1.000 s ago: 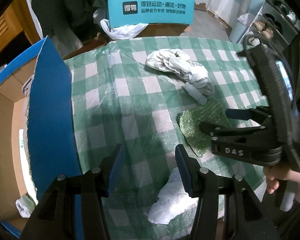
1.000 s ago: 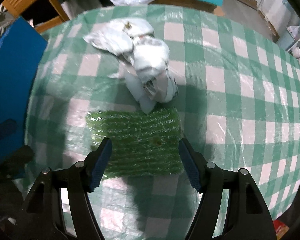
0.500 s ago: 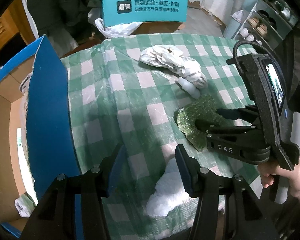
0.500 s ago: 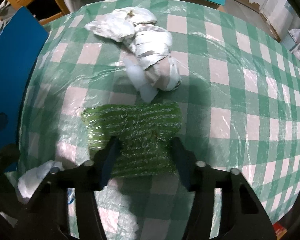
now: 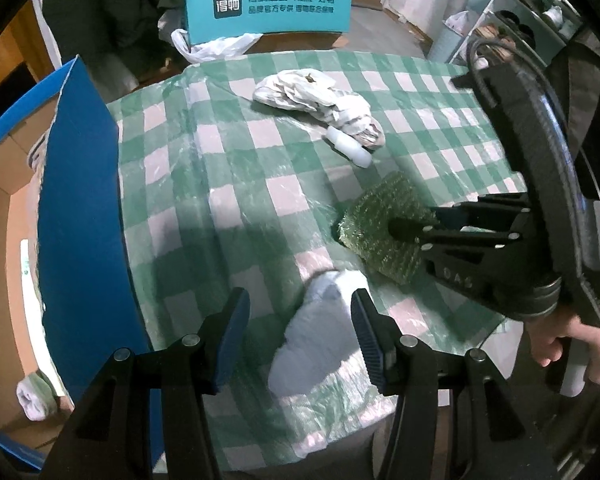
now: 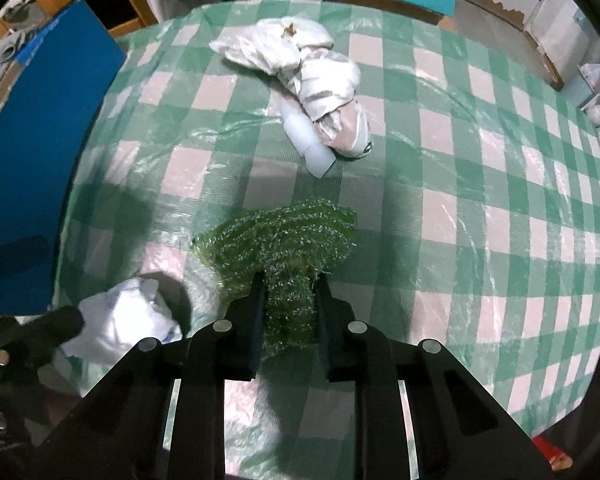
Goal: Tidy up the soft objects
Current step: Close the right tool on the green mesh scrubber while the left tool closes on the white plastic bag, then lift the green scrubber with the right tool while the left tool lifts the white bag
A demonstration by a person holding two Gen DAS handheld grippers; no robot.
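Two grippers over green-and-white checked tablecloth [image 6: 480,216]. Right gripper [image 6: 290,304]: jaws just closed, clenched on near edge of green glittery scrubbing cloth [image 6: 284,240], bunched between the pads — far part fanned out on the cloth. Left gripper [image 5: 300,332]: fingers spread, grasping nothing, poised over crumpled white cloth [image 5: 320,332] at near table edge. White striped fabric bundle [image 6: 300,64] farther back, white plastic bottle [image 6: 306,144] touching it. Blue-flapped cardboard box [image 5: 72,200] at left.
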